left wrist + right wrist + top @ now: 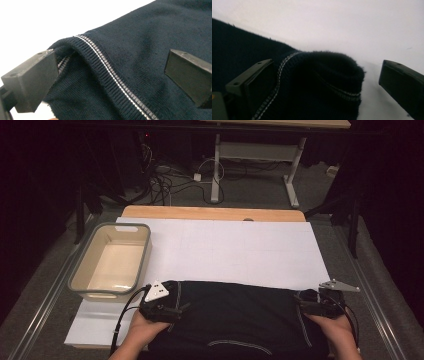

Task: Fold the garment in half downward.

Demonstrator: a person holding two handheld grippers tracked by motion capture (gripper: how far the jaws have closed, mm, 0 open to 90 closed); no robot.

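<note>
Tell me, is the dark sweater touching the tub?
Apart. The high view shows white mat between the dark sweater and the tub.

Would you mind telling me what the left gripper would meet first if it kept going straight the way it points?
Most likely the dark sweater: its ribbed, striped hem lies between the open jaws of the left gripper, directly ahead, though depth is hard to judge.

Left gripper (161, 306) and right gripper (316, 304) are sitting low at the near edge, far apart, each held in a hand, jaws spread wide on both.
</note>
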